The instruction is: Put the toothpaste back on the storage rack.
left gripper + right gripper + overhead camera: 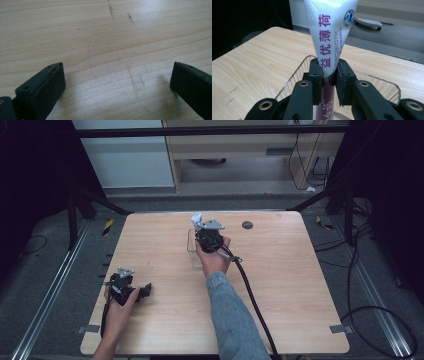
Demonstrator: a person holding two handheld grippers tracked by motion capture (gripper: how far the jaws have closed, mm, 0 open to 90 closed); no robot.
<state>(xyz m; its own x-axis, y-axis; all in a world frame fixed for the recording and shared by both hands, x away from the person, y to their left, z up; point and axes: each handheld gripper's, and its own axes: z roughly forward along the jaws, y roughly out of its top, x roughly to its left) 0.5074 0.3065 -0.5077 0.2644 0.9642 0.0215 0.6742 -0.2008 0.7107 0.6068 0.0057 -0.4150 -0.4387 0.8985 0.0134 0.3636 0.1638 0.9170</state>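
Reading "PROBIOTIC": white tube point(329, 37) in right tool point(329, 75)

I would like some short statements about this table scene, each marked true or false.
1. The right gripper is shut on the white and purple toothpaste tube. True.
2. The tube lies flat on the light wooden table. False: it stands upright between the jaws.
3. The left gripper holds a tube as well. False: its jaws stand open over bare wood.
4. A clear plastic tray is below the tube. True.
5. A small dark round disc sits on the table's far side. True.
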